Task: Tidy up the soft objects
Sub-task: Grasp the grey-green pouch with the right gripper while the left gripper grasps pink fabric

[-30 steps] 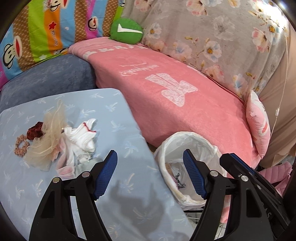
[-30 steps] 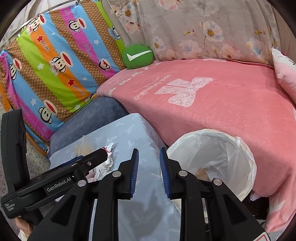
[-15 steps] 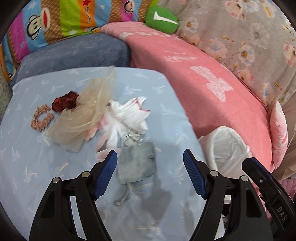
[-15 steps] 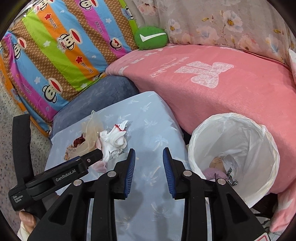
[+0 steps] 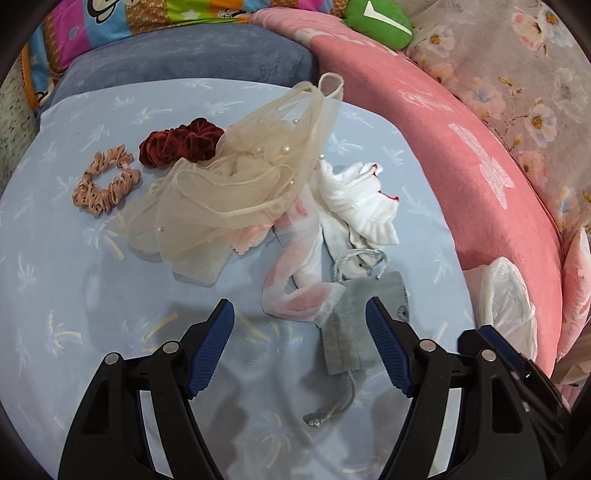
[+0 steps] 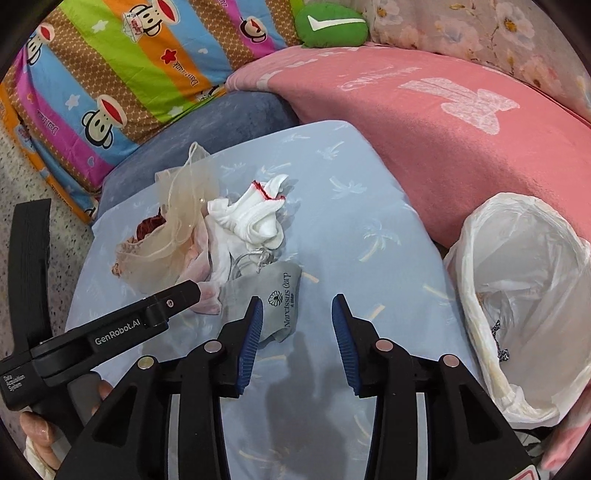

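Observation:
A heap of soft things lies on the pale blue cushion (image 5: pixel 74 295): a beige mesh bow (image 5: pixel 240 184), a dark red scrunchie (image 5: pixel 181 142), a peach dotted scrunchie (image 5: pixel 105 182), white socks (image 5: pixel 362 206), a pink-and-white sock (image 5: pixel 299 280) and a grey drawstring pouch (image 5: pixel 364 325). My left gripper (image 5: pixel 300 328) hovers open over the pink sock and pouch, touching neither. My right gripper (image 6: pixel 297 321) is empty and its jaws are opening; the grey pouch (image 6: pixel 273 299) lies just beyond its left finger. The left gripper's body (image 6: pixel 110 328) shows in the right wrist view.
A bin lined with a white plastic bag (image 6: pixel 517 295) stands right of the cushion and holds a few items. Behind are a pink blanket (image 6: pixel 443 129), a grey-blue pillow (image 5: pixel 184 55), a striped cartoon quilt (image 6: pixel 110 74) and a green plush (image 6: pixel 330 24).
Both grippers swung from the bin side toward the heap and came down closer to the cushion. The right gripper's jaws widened. The left gripper stayed open.

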### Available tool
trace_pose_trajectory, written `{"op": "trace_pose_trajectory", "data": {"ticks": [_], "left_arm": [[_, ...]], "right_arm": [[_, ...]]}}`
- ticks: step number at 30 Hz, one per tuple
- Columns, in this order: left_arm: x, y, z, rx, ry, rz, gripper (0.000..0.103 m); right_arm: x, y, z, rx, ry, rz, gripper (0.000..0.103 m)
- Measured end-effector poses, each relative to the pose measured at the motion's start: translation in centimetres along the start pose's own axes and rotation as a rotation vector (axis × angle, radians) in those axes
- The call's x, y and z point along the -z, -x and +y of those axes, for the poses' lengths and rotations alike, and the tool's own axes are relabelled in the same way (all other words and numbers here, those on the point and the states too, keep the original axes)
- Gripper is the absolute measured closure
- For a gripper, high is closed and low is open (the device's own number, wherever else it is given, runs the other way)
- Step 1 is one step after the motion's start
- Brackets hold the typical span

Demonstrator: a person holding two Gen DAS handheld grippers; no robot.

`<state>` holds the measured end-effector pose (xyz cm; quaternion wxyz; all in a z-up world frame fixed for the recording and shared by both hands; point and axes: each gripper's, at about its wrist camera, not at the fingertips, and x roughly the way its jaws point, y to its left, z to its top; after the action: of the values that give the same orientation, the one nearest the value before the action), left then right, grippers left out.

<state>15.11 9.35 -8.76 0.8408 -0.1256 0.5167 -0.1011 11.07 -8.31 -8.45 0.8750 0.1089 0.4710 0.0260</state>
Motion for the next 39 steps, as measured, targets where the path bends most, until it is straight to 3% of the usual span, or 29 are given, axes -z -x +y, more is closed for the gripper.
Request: {"op": "trace_pose_trajectory", "data": {"ticks": [7,9,12,17,20,23,39], "left_arm": [[-0.8,-1.5,0.4,0.006,0.021,0.021,0.034],[-0.9,-1.9,0.6,0.010,0.023,0.027,0.039],[-1.0,-2.3,0.6,0.008,0.016,0.036,0.048],[-0.9,-2.8,0.8,0.021,0.004,0.056,0.075],[-0.8,-2.7,0.7,0.024,-0.002,0.055,0.087],[-0.5,-2.0,0.5,0.026,-0.017,0.043,0.090],[-0.7,5.6,-4.7,0.115,-0.109,-0.097,0.090]], "right_arm": [[-0.1,-3.3,0.8,-0.007,0.002,0.057,0.064],[-0.1,-4.0,0.9,-0.008,0.002,0.070,0.064],[0.1,-4.9,1.2,-0.011,-0.002,0.088,0.064],[0.5,-6.0,1.5,-0.013,0.003,0.114,0.065],[0.8,-6.4,1.4,-0.025,-0.010,0.129,0.082],[1.0,-6.0,1.3,-0.030,-0.018,0.119,0.095],[-2.2,5.1,-0.2,-0.074,-0.049,-0.122,0.097]]}}
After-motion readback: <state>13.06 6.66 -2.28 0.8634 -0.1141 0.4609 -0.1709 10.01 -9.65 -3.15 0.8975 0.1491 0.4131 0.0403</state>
